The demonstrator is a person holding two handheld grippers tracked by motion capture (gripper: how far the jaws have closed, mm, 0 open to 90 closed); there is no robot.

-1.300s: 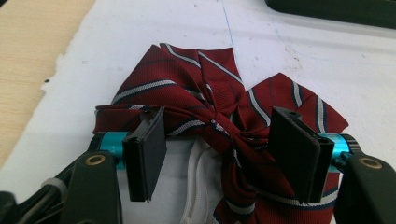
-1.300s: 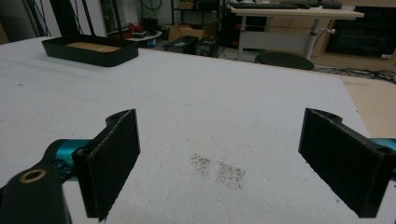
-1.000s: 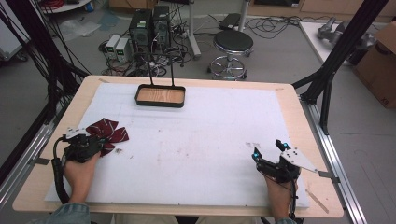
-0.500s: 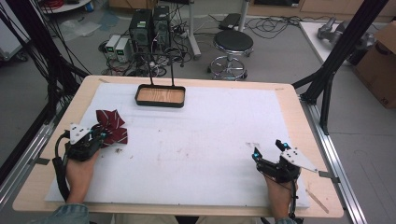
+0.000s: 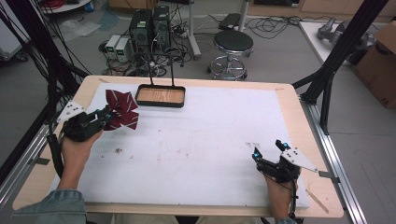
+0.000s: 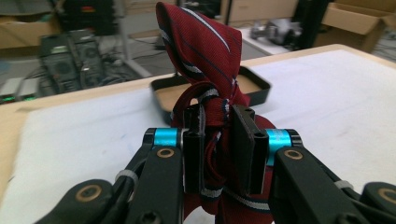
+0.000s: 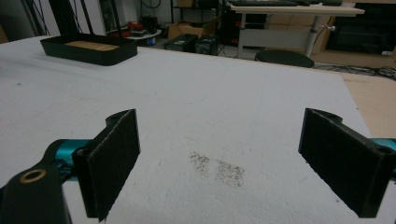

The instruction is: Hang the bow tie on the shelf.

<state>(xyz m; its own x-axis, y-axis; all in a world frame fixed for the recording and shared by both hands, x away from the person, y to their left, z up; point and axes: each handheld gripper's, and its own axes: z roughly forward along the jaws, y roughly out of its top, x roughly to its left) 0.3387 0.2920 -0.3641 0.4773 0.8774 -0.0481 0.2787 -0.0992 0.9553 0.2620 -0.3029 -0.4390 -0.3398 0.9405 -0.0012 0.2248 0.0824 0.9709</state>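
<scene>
A dark red striped necktie (image 5: 120,110) hangs bunched from my left gripper (image 5: 103,113), lifted above the white mat at the far left. In the left gripper view both black jaws are shut on the necktie (image 6: 205,51), its folds rising in front of the black tray (image 6: 254,88). The black tray (image 5: 160,102) with a wooden floor lies at the back of the mat, just right of the necktie. My right gripper (image 5: 268,150) rests open near the front right of the mat; in the right gripper view its wide-apart jaws hold nothing.
A white foam mat (image 5: 210,135) covers the wooden table (image 5: 292,91). Dark smudges (image 7: 217,168) mark the mat ahead of the right gripper. A black stool (image 5: 232,44) and computer cases (image 5: 149,25) stand on the floor behind the table.
My left gripper has carried the necktie away from the near-left of the mat toward the back, close to the tray. The right gripper has stayed still.
</scene>
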